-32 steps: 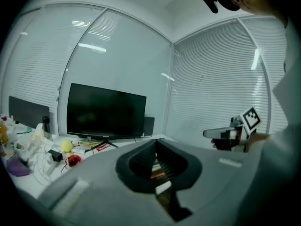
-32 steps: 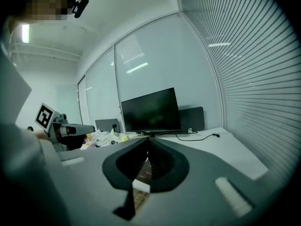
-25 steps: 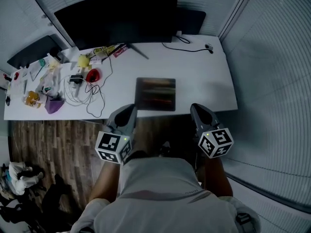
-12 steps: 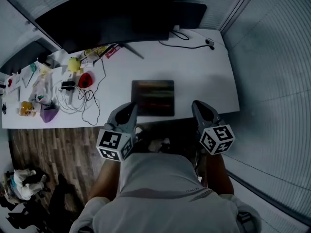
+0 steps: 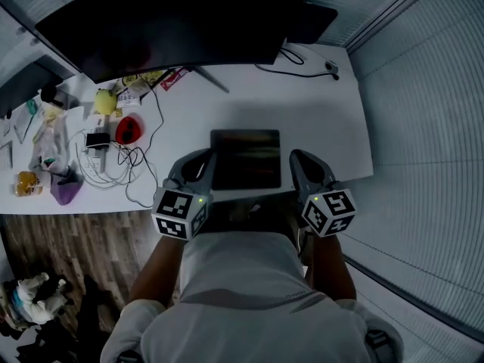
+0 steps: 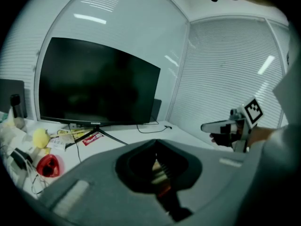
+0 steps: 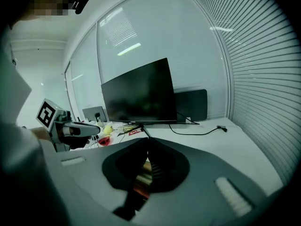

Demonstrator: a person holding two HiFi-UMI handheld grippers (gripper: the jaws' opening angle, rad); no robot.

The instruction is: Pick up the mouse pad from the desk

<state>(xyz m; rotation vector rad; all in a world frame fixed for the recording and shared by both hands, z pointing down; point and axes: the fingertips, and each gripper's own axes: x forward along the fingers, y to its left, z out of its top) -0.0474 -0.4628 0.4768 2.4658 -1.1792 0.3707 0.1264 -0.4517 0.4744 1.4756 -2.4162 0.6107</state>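
The mouse pad [image 5: 245, 159] is a dark square with faint coloured stripes, lying flat near the front edge of the white desk [image 5: 325, 127]. My left gripper [image 5: 206, 157] hovers at the pad's left edge and my right gripper [image 5: 296, 157] at its right edge. Both are shut with nothing between the jaws. In the left gripper view the shut jaws [image 6: 155, 144] fill the lower picture, and the right gripper [image 6: 225, 126] shows off to the side. From the right gripper view, the shut jaws [image 7: 148, 141] point at the monitor, with the left gripper [image 7: 80, 128] at left.
A big black monitor [image 5: 174, 21] stands at the back of the desk. Left of the pad lie white cables [image 5: 125, 161], a red object [image 5: 125, 129], a yellow object [image 5: 104, 100] and a purple one [image 5: 63, 190]. A black cable [image 5: 299, 66] runs at the back right.
Both grippers have moved forward over the desk's front edge and now flank the mouse pad. Their jaws have stayed shut.
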